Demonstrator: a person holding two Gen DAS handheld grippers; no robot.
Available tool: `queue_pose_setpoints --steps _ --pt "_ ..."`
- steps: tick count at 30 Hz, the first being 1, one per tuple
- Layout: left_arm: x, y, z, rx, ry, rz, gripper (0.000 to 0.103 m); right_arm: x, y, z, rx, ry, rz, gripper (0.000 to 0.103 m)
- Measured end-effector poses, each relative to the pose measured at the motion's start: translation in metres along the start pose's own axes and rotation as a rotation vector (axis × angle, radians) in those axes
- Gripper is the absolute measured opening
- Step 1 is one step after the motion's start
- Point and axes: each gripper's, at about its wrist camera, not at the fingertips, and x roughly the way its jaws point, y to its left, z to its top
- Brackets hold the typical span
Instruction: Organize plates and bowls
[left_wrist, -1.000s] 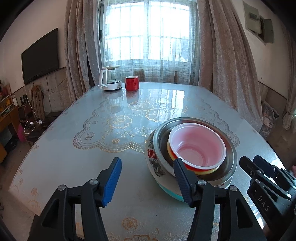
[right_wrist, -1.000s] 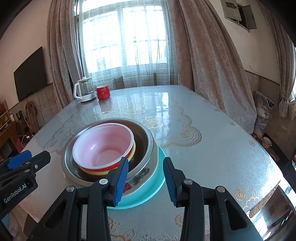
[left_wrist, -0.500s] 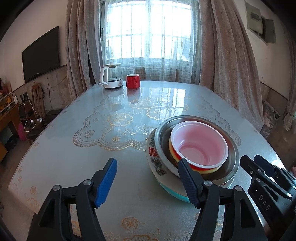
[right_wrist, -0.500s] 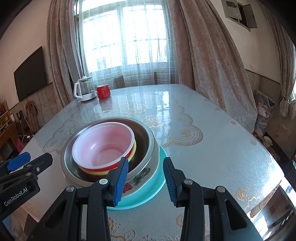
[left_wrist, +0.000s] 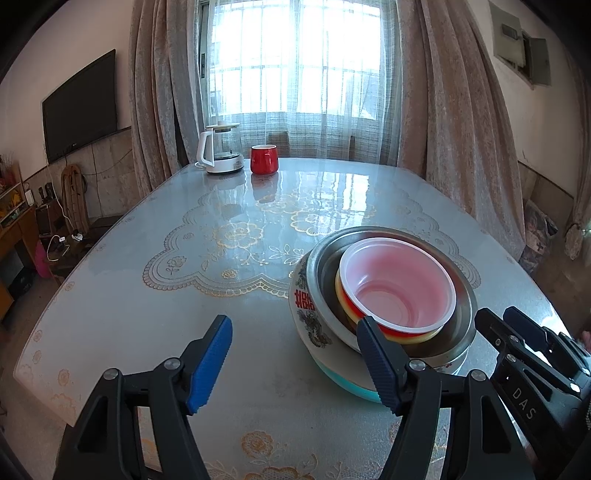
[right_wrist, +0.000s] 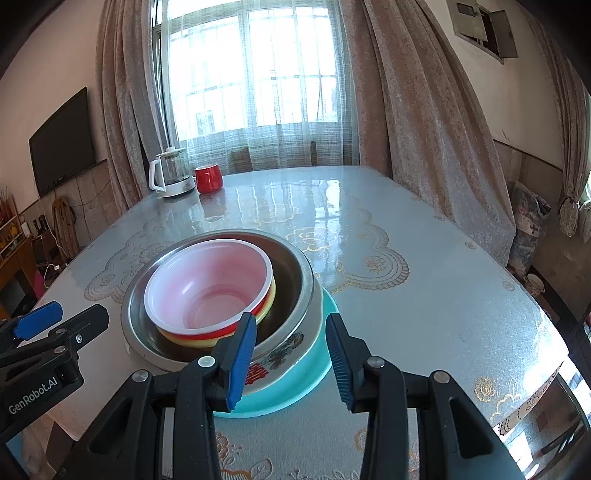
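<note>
Sunlit curtains and a barred window back a glossy table (left_wrist: 155, 280) with a gold lace pattern under its clear cover. At its near edge, the left hand-held gripper (left_wrist: 291, 363) hovers with its blue-padded jaws spread wide and empty; its right finger overlaps the stack's near rim in that view, though contact cannot be told. The right hand-held gripper (right_wrist: 290, 358) is parted more narrowly, also holding nothing, low before the stack at six o'clock.

Between them sits the nested stack: a pink bowl (right_wrist: 207, 284) innermost, on a red bowl (right_wrist: 218, 334) and a yellow bowl (right_wrist: 192, 341), all inside a steel basin (right_wrist: 295, 280). That rests in a patterned ceramic bowl (left_wrist: 308, 314), with a teal plate (right_wrist: 314, 373) at the bottom.

Far off at eleven o'clock stand a white kettle (left_wrist: 221, 155) and, just beside it, a red mug (left_wrist: 264, 159). On the wall at nine o'clock hangs a dark television (left_wrist: 79, 110).
</note>
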Motion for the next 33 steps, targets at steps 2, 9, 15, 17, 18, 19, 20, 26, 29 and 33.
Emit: queue_pose_setpoints --steps 2,9,15,17,18,19,20,26,29,33 --pt "0.0000 0.0001 -0.0002 0.000 0.001 0.001 0.071 0.0013 -0.0005 0.0000 0.004 0.005 0.001 0.040" --pt "-0.0007 -0.0024 -0.0005 -0.003 0.000 -0.011 0.071 0.0008 -0.0009 -0.0008 0.000 0.002 -0.003 0.040" --pt "-0.0012 -0.0014 0.0002 -0.006 0.006 -0.007 0.071 0.0002 -0.0011 -0.0016 0.005 0.006 0.000 0.040" --pt "-0.0020 -0.0018 0.0000 -0.002 0.005 -0.005 0.071 -0.0006 -0.0004 -0.0020 0.001 0.002 -0.001 0.040" --pt "-0.0026 -0.0020 0.0000 -0.001 0.003 -0.006 0.071 -0.0010 -0.0002 -0.0022 0.000 0.001 -0.001 0.040" --pt "-0.0032 -0.0022 0.0000 0.000 0.001 -0.008 0.071 -0.0013 -0.0001 -0.0022 0.000 0.000 0.000 0.040" --pt "-0.0036 -0.0024 0.0001 0.002 0.001 -0.008 0.071 -0.0018 -0.0001 -0.0023 0.001 -0.001 0.000 0.040" --pt "-0.0051 -0.0027 0.0005 0.004 0.000 -0.011 0.071 -0.0043 0.0003 -0.0023 -0.001 -0.009 -0.002 0.040" --pt "-0.0074 -0.0024 0.0014 0.004 -0.011 -0.011 0.071 -0.0048 0.0011 -0.0017 -0.002 -0.011 0.001 0.040" --pt "-0.0070 -0.0023 0.0024 0.007 -0.011 -0.008 0.071 -0.0054 0.0006 -0.0019 0.000 -0.009 0.004 0.040"
